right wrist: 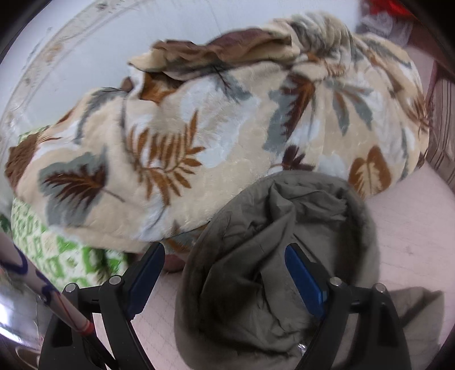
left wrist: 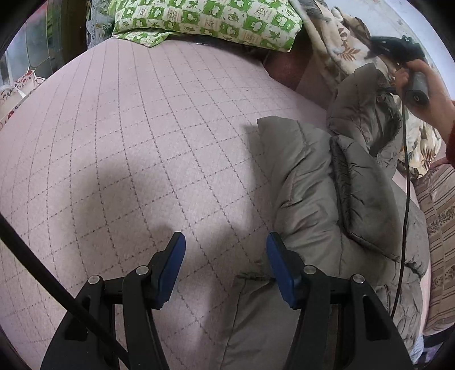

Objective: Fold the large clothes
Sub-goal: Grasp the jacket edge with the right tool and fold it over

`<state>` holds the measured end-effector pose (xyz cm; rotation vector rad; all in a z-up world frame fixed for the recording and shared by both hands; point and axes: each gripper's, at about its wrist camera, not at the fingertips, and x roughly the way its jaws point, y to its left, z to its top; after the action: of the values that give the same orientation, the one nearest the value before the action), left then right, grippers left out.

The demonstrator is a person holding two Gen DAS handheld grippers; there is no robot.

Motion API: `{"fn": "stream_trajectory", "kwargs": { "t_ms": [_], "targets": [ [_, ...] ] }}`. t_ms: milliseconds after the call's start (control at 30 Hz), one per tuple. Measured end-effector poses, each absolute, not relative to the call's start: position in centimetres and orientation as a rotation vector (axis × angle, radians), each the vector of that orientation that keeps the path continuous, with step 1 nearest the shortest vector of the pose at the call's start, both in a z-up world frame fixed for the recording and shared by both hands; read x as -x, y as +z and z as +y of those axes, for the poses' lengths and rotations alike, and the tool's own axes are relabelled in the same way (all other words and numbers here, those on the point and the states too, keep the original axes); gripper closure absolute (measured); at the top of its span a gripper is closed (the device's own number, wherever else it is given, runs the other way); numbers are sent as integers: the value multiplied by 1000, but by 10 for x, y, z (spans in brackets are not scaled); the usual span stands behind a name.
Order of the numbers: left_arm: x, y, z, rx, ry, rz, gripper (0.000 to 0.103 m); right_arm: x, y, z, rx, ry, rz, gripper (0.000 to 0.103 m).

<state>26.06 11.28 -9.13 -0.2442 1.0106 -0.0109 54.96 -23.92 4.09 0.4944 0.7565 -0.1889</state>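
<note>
A pink bed cover with a dashed grid pattern fills most of the left wrist view, from 7 o'clock up to 12 o'clock. In the right wrist view a cream blanket printed with brown and grey leaves lies bunched across the upper half, from 9 o'clock to 2 o'clock, against a pale wall.

The grey padded coat lies on the bed cover at 3 to 5 o'clock in the left wrist view, one sleeve folded over its body and its hood end toward 2 o'clock. In the right wrist view the coat's hood sits at 5 to 6 o'clock, its opening facing the camera, just below the blanket.

A green and white patterned pillow rests at the 12 o'clock edge of the bed cover.

The left gripper hovers at 6 o'clock with its blue pads wide apart and nothing between them; its right pad is at the coat's edge.

The right gripper is also spread wide, clamping nothing, with the hood's fabric lying between and under its fingers. From the left wrist view, the right hand holds its handle at 2 o'clock, above the coat.
</note>
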Motion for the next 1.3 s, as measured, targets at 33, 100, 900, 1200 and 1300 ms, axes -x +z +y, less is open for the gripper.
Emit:
{"fn": "stream_trajectory", "kwargs": {
  "t_ms": [33,100,900,1200,1300],
  "targets": [
    [-261,-92,113,239,-8,1013,45,-555,36,-240,-505,-188,769,18],
    [-261,-92,113,239,-5,1014,45,-560,28,-241,-506,-178,799,62],
    [-205,-65,131,276,27,912,45,-173,-61,-223,-539,108,868,96],
    [-194,-59,129,248,32,887,45,-189,-131,-247,-613,19,1007,98],
    [-194,-56,129,249,27,881,45,-162,-96,-246,-502,56,962,92]
  ]
}}
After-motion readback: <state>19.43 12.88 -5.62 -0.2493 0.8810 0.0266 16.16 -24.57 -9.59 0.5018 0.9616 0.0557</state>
